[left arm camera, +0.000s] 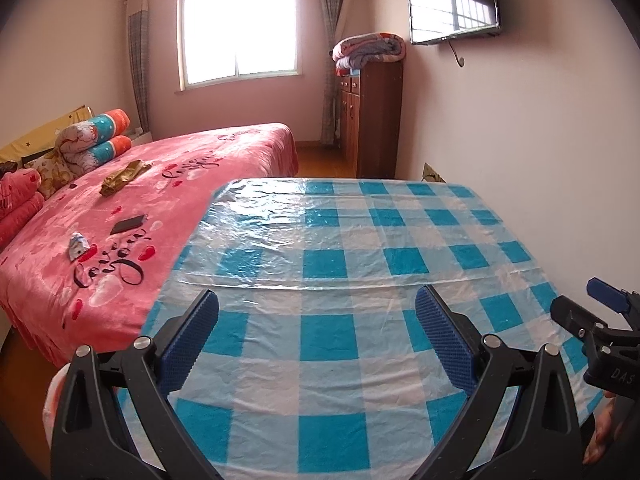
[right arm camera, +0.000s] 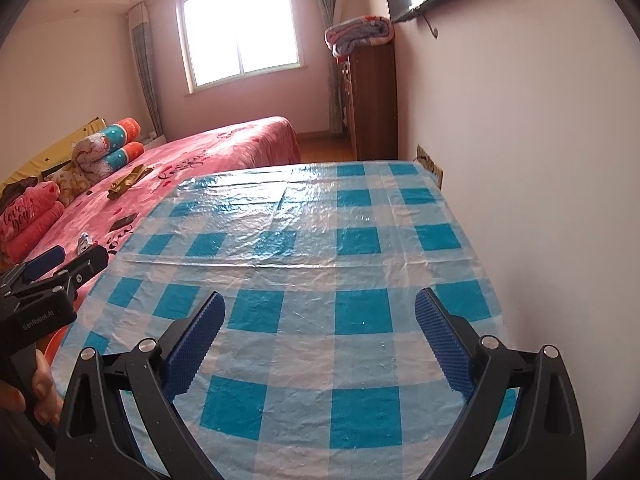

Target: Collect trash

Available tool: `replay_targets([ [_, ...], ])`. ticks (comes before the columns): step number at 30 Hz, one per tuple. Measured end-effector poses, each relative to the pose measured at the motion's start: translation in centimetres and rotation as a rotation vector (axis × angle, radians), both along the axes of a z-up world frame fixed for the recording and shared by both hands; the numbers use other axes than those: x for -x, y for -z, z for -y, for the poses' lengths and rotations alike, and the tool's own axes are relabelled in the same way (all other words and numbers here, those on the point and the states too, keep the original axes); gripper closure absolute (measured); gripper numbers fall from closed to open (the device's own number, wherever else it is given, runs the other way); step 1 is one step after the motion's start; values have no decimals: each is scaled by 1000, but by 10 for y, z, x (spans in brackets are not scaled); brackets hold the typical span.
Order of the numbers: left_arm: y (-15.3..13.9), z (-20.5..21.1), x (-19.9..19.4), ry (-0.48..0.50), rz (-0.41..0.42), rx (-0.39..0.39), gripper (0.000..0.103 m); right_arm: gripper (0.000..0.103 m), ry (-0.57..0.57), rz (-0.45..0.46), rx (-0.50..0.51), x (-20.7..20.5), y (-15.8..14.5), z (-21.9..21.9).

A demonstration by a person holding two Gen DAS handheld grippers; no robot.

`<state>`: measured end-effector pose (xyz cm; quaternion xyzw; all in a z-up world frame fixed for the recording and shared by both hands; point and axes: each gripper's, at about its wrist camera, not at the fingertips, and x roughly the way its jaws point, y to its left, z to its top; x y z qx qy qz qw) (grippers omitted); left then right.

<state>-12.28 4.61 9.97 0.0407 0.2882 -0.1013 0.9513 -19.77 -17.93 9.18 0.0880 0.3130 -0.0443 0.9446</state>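
A table with a blue-and-white checked plastic cloth (left arm camera: 340, 248) fills the foreground of both views (right arm camera: 320, 240). My left gripper (left arm camera: 317, 300) is open and empty above its near edge. My right gripper (right arm camera: 320, 300) is open and empty above the table, beside the wall. The right gripper also shows at the right edge of the left wrist view (left arm camera: 592, 312), and the left gripper at the left edge of the right wrist view (right arm camera: 68, 264). A small crumpled white-and-blue wrapper (left arm camera: 77, 245) lies on the pink bed (left arm camera: 120, 240). A crumpled olive-gold item (left arm camera: 122, 176) lies farther back on the bed.
A dark phone (left arm camera: 129, 223) lies on the bed near the wrapper. Rolled quilts and pillows (left arm camera: 92, 144) sit at the bed's head. A wooden cabinet (left arm camera: 372, 120) with a folded blanket stands by the right wall, under a wall-mounted TV (left arm camera: 452, 0). The window (left arm camera: 240, 24) is at the back.
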Motion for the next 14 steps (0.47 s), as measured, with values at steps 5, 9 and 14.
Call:
replay_targets([
  [5, 26, 16, -31, -5, -88, -28, 4, 8, 3, -70, -22, -30, 25, 9],
  [9, 52, 31, -60, -26, -169, -46, 4, 8, 7, -143, -36, -61, 47, 16],
  [14, 80, 49, -93, -58, -258, -82, 4, 8, 15, -241, -52, -97, 73, 24],
])
